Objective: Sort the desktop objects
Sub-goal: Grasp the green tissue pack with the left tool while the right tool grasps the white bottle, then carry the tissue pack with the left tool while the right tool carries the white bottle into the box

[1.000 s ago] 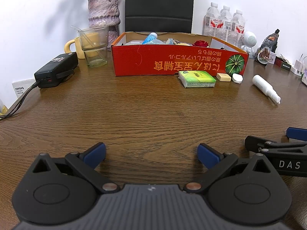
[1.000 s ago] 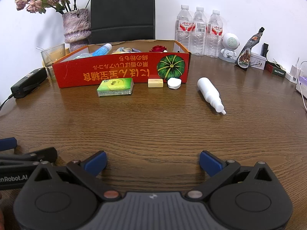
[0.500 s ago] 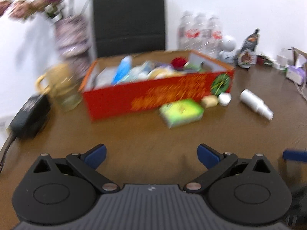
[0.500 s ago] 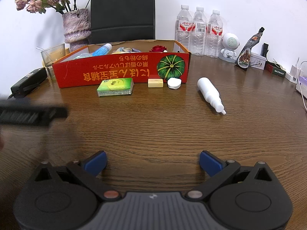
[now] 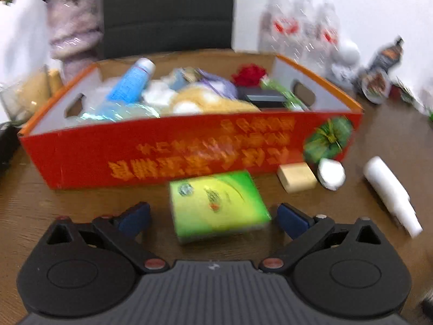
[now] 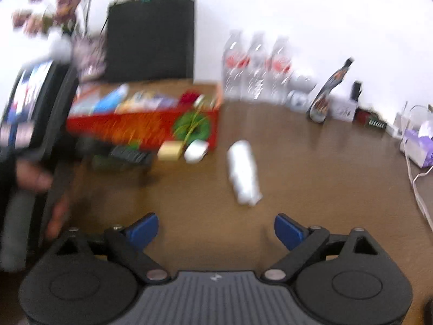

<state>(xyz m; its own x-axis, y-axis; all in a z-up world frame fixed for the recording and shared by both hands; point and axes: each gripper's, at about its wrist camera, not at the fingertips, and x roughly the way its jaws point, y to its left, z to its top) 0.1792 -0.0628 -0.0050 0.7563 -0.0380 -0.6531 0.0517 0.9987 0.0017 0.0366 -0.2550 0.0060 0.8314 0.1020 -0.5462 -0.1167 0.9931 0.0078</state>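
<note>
A green tissue pack (image 5: 217,204) lies on the wooden table in front of a red cardboard box (image 5: 189,149) full of items. My left gripper (image 5: 213,220) is open, its blue fingertips on either side of the pack's near end, apart from it. A beige block (image 5: 296,176), a white cap-like piece (image 5: 331,174) and a white bottle (image 5: 389,196) lie to the right. My right gripper (image 6: 216,228) is open and empty, in front of the white bottle (image 6: 245,172). The left gripper's body (image 6: 35,140) fills the left of the right wrist view.
Water bottles (image 6: 254,67), a small white robot figure (image 5: 349,54), a dark bottle (image 6: 328,92) and small boxes stand at the back right. A flower vase (image 5: 73,35) and a glass (image 5: 24,94) stand at the back left. A dark chair (image 5: 167,10) is behind the box.
My left gripper has moved forward and right, up to the green tissue pack. My right gripper has moved forward toward the white bottle. Both stay open.
</note>
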